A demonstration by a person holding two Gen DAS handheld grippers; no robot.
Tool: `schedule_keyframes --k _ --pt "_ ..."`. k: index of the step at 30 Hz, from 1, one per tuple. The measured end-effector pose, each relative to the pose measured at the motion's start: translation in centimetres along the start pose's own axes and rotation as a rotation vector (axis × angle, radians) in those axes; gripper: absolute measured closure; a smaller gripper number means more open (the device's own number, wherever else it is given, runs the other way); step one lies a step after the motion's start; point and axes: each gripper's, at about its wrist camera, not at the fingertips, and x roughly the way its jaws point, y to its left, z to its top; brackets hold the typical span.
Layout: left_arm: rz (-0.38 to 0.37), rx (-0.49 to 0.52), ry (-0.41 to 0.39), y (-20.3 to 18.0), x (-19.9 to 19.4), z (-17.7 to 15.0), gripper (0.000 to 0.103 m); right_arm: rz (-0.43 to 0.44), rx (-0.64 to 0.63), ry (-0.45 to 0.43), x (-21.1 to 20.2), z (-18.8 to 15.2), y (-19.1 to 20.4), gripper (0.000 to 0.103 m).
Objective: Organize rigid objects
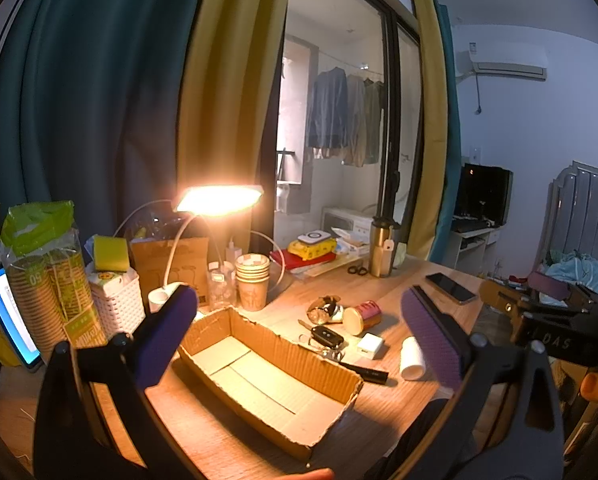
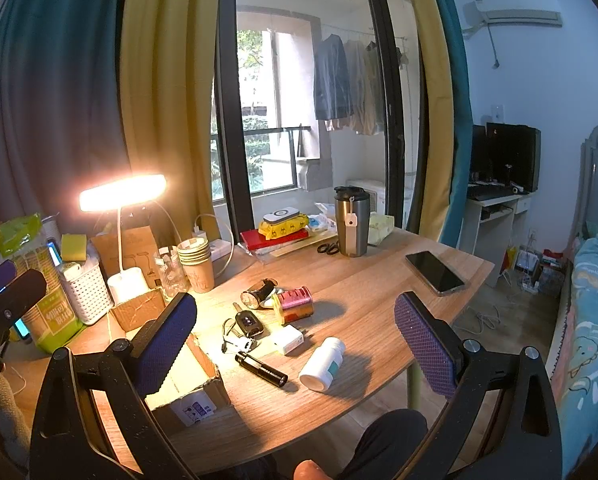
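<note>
From the left wrist, the left tool hangs spread apart and empty above the open brown cardboard box on the wooden counter. Just right of the box lie a black car key, a white square charger and a black flashlight.

From the right wrist, the right tool is likewise apart, holding nothing, over the white pill bottle lying on its side near a pink tin can and a wristwatch.

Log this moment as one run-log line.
left gripper: open, over cardboard box | right gripper: open | box: empty | white bottle: on table
</note>
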Motion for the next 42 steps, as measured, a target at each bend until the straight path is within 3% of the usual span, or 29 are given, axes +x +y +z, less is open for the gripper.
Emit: schedule_keyframes --k 42 --pt "-0.001 -0.002 -0.004 0.05 -0.21 0.08 0.000 -0.001 -0.005 0.007 0.20 0.05 0.28 0.002"
